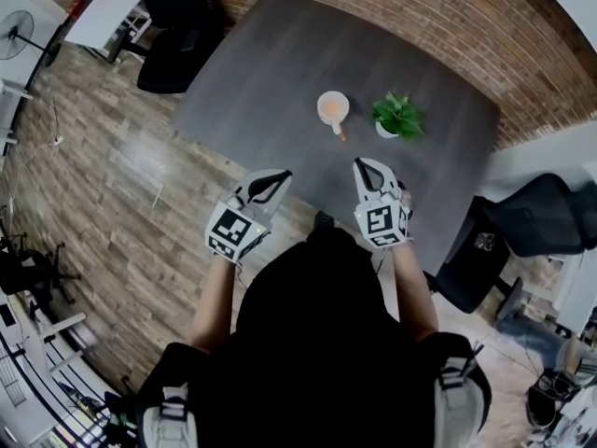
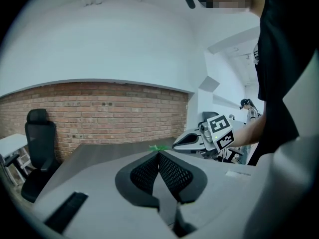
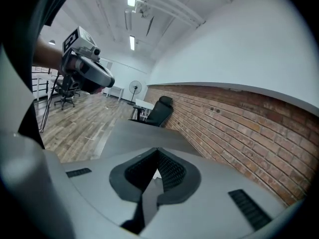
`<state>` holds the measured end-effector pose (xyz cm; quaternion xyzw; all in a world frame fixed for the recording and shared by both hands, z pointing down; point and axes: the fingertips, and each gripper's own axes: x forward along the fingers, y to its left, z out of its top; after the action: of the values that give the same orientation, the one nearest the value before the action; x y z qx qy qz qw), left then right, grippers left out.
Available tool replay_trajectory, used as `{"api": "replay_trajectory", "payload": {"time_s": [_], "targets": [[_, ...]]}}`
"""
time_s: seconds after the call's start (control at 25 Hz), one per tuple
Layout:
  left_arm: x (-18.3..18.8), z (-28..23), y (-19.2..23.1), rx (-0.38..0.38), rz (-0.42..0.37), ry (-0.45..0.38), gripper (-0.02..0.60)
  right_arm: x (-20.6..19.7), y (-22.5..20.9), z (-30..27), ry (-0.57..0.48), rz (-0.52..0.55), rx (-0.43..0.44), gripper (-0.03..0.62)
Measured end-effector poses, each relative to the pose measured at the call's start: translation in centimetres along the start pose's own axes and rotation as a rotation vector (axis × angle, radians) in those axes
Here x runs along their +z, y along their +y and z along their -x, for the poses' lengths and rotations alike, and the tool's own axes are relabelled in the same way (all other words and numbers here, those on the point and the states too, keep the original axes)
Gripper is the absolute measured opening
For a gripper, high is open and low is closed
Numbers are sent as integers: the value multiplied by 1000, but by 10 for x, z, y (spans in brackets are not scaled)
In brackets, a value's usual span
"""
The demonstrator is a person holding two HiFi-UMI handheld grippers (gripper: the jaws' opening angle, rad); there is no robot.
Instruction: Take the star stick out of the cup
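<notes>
Left gripper (image 1: 282, 176) and right gripper (image 1: 363, 165): both closed, nothing between the jaws, side by side over the near edge of the tabletop (image 1: 270, 54). Cup (image 1: 333, 107) sits at 12 o'clock, well apart from them. Star stick (image 1: 340, 133) is in it, leaning out toward 5 o'clock. Plant (image 1: 398, 117) at the cup's 3 o'clock. Looks like pre-reach. Next: open the right gripper, pinch the stick, avoid tipping the cup.

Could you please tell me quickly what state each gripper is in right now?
Left gripper: closed, holding nothing.
Right gripper: closed, holding nothing.
</notes>
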<state>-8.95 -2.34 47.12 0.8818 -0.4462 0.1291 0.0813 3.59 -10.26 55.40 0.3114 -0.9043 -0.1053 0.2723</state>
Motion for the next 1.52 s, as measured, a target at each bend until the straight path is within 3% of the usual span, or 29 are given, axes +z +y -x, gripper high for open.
{"api": "replay_trajectory", "payload": {"time_s": [0.44, 0.68, 0.88, 1.24, 1.52], "targets": [[-9, -20, 16, 78, 58, 55, 2, -5, -18, -38, -27, 20, 81, 0], [-2, -27, 14, 81, 25, 37, 2, -13, -16, -45, -20, 26, 108, 0], [-8, -25, 25, 83, 53, 49, 2, -5, -17, -51, -21, 56, 108, 0], [-14, -30, 48, 11, 42, 50, 2, -15, -23, -63, 69, 61, 15, 0], [-8, -43, 75, -85, 22, 67, 2, -28, -20, -75, 146, -5, -38, 0]]}}
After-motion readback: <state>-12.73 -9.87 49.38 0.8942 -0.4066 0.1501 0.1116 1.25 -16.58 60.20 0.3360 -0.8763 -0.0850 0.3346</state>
